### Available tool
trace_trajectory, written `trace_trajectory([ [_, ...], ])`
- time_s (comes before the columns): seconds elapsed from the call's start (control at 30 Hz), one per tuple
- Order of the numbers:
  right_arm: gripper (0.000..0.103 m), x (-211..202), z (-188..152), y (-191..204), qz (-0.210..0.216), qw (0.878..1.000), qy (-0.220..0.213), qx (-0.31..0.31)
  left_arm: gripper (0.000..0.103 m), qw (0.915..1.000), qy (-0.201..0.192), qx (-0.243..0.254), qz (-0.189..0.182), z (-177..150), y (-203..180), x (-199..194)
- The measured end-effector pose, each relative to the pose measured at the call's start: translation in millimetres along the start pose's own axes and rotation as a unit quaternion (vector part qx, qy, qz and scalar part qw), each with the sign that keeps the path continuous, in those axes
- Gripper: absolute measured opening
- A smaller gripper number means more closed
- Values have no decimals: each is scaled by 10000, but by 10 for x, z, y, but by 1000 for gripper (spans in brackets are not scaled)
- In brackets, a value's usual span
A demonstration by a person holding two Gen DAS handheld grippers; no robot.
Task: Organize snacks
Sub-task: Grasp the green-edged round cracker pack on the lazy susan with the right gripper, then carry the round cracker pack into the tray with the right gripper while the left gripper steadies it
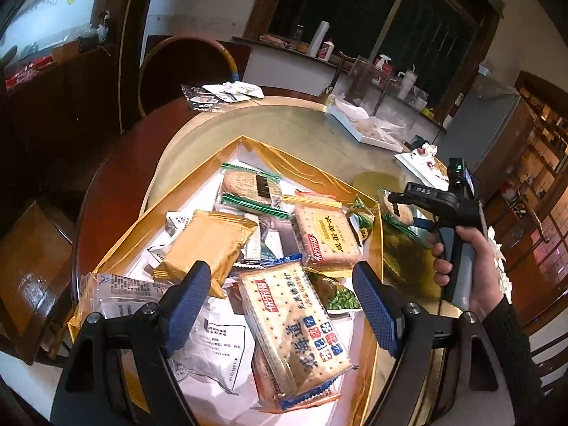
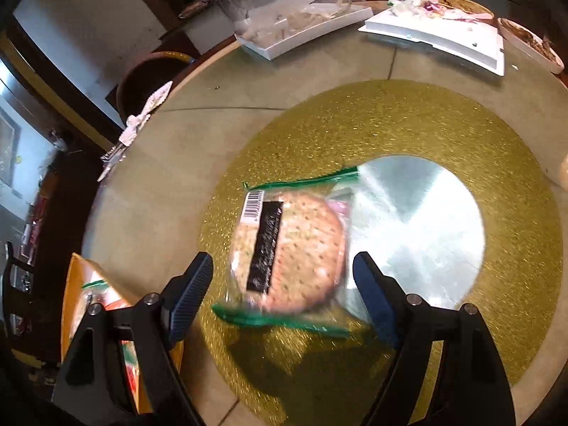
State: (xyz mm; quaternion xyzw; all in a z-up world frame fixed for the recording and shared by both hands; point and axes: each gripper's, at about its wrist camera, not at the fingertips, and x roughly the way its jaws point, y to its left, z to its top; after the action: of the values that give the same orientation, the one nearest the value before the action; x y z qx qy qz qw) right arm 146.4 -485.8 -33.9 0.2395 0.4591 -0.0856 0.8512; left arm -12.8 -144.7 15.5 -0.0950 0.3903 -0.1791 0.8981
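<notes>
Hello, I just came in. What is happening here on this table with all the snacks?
A person is sorting snacks with a handheld gripper in each hand. The left gripper hovers open above a gold-edged box piled with cracker packets, among them a blue-trimmed cracker packet right below it. The right gripper is also open, over a round-cracker packet with green ends. That packet looks blurred, and whether it lies on the gold glitter mat or hangs just above it is unclear.

Home dining room: round table (image 1: 117,163), fridge (image 1: 486,127)
</notes>
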Motion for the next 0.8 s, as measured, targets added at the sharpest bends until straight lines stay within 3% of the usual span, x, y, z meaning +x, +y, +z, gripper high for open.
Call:
trace_trajectory([
  [0.17,86,108,-70,245,-778,9954,-102,-544,82,9999,104,-29,-1,-2,24,40],
  [0.23,79,107,-129,292,-1067,9915,-136,-736,82,9999,102,-21,52,-20,20,23],
  [0.37,76,-71,-330,204,-991,9920,-45,-776,82,9998,153,-20,82,-63,-8,-37],
  [0.5,76,-418,-821,72,-603,9945,50,-857,82,9999,124,-33,-78,-145,-86,-163],
  [0.67,76,-1022,-1790,-51,235,9950,121,-965,82,9980,381,157,-489,-305,-376,-230],
  [0.8,76,-1393,-2467,-92,982,9918,112,-814,82,9892,923,320,-1092,-536,-658,-194],
])
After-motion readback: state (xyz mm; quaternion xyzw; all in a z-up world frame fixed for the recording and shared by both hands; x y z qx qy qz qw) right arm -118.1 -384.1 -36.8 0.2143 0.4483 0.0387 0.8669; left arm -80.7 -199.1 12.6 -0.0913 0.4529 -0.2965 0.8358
